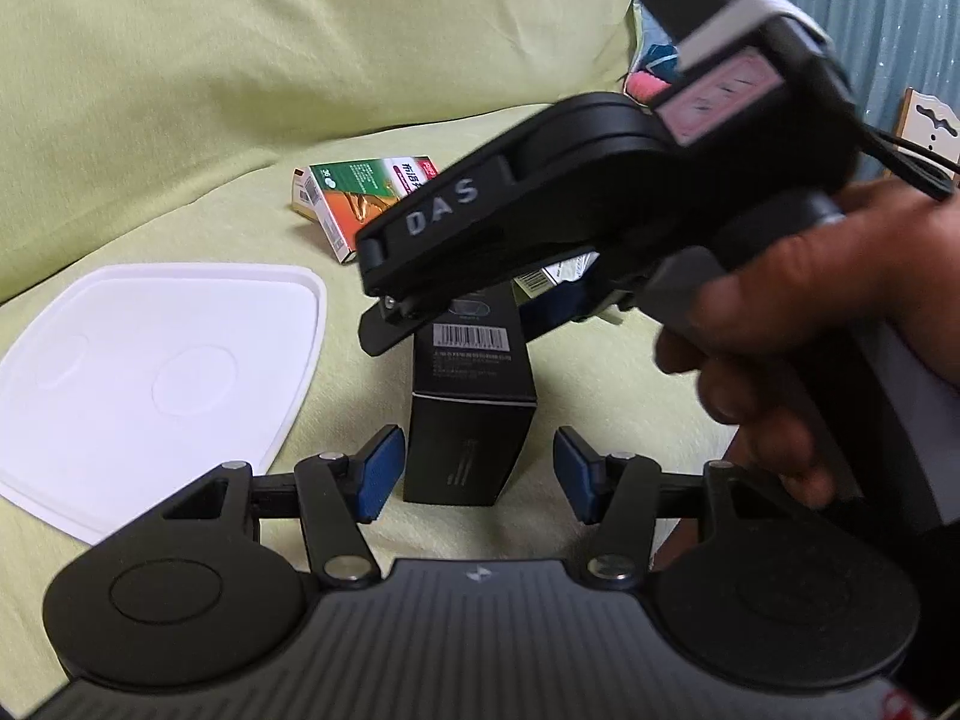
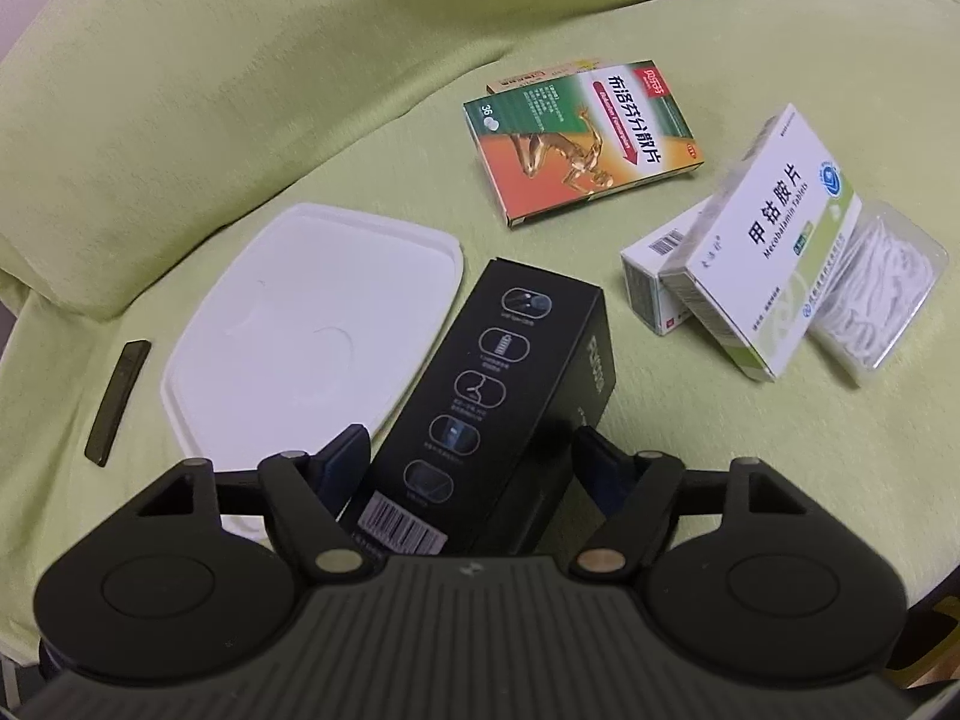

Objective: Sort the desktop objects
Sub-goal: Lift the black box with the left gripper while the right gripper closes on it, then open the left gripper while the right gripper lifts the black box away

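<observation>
The black carton [image 2: 498, 420] sits on the green cloth [image 2: 240, 120] with the right gripper [image 2: 474, 468] straddling its near end: both blue pads stand wide of each other, one at each long side of the carton, and whether either pad presses the cardboard cannot be told, so the grip itself is unclear. In the left wrist view the same carton [image 1: 468, 420] lies at 12 o'clock just ahead of the left gripper [image 1: 474, 474], whose pads are spread apart with the carton's near end between them but not clamped; a gap of cloth shows on each side. The right tool's black body, marked DAS, hangs over the carton's far end there, held by a hand [image 1: 810, 324] at 3 o'clock. The white plastic lid [image 2: 300, 336] lies flat at 10 o'clock of the right gripper, its right edge touching or running under the carton's left side. A thin dark strip [image 2: 117, 402] lies apart at 9 o'clock, near the cushion's edge. At 12 o'clock, well beyond the carton, the green-and-orange medicine box [image 2: 576, 144] rests on a second flat box. At 2 o'clock the white Mecobalamin tablet box [image 2: 774, 240] leans tilted on a smaller white box [image 2: 648, 282], with a clear case of floss picks [image 2: 882, 282] just beside it. Open cloth lies between the carton and these boxes, and along the near right.
</observation>
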Demonstrator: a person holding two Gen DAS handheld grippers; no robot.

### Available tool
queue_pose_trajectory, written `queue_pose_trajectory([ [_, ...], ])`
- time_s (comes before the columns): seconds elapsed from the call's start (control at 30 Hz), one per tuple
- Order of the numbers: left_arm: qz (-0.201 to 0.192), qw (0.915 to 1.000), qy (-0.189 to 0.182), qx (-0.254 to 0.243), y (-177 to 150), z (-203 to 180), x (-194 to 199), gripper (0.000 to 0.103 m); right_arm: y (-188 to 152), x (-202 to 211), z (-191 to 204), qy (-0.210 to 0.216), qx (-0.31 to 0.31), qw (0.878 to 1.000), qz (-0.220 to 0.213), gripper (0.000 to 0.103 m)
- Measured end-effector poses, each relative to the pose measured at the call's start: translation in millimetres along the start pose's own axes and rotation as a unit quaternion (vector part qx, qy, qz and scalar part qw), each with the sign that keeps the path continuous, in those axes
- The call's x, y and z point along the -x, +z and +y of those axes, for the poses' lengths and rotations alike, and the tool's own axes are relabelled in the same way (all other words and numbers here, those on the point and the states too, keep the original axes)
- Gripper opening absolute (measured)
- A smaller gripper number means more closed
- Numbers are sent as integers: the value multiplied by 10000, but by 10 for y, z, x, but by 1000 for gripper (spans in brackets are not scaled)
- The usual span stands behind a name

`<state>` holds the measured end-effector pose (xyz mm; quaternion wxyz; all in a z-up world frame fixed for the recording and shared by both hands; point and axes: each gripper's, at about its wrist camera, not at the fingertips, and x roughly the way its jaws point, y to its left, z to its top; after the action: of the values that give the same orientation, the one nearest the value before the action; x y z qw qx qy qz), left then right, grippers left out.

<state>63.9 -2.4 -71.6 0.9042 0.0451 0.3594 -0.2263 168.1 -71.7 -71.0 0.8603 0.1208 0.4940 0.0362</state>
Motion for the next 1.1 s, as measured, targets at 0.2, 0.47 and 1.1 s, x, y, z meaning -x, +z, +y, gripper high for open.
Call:
queue_pose_trajectory([
  [0.2, 15, 10000, -20, -47, -18, 49, 21, 58, 35, 16, -71, -94, -12, 9999, 91, 54],
  [0.47, 4, 9999, -125, -71, -26, 65, 23, 58, 46, 163, -150, -240, 458, 9980, 374, 39],
  [1.1, 285, 9988, -135, -371, 19, -57, -201, 59, -16, 82, -169, -184, 502, 9978, 391, 39],
])
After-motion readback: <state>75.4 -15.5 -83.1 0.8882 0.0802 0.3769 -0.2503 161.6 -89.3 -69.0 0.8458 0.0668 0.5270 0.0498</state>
